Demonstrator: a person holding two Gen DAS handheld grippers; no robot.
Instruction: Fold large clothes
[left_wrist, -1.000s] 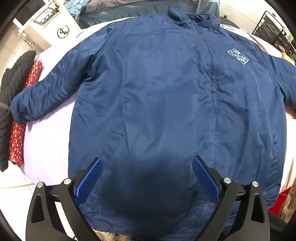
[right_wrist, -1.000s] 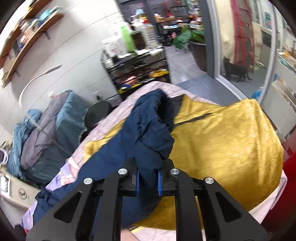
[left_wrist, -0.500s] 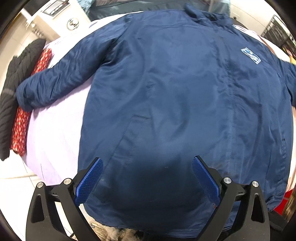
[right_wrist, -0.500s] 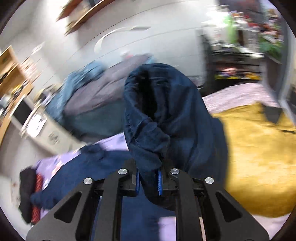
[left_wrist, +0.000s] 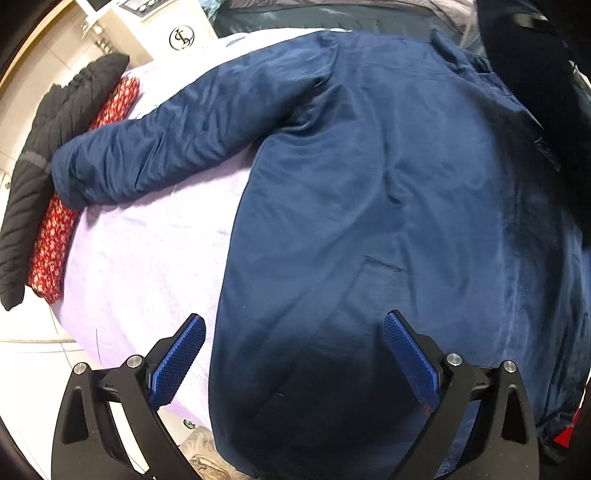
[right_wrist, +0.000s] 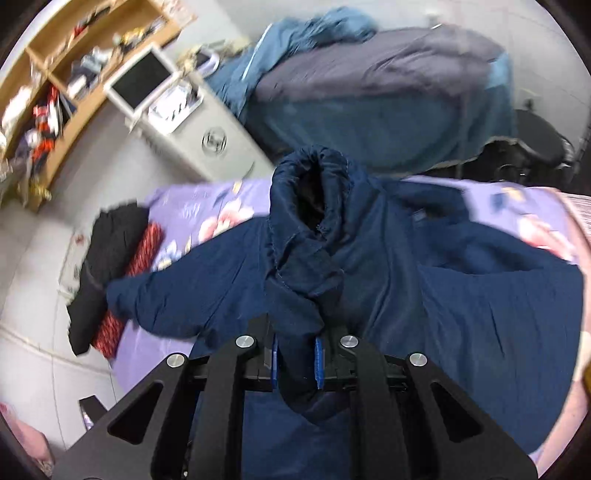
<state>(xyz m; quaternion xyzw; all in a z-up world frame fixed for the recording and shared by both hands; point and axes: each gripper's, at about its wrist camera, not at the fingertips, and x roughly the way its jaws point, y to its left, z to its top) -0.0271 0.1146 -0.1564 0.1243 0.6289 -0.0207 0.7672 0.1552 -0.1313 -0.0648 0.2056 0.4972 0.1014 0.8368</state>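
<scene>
Navy jacket spread front-up on a lilac bedsheet; one sleeve stretched out sideways, its cuff touching a red patterned garment beside a black garment at the sheet's edge; left gripper hovers over the jacket's lower hem, jaws spread wide, nothing between the blue pads; right gripper clamped nearly closed on the other sleeve's cuff, cuff bunched and rising just ahead of the fingers, above the jacket body; dark blur at upper right of left view, probably that lifted sleeve, hard to tell; white cabinet and teal-covered heap behind the bed.
</scene>
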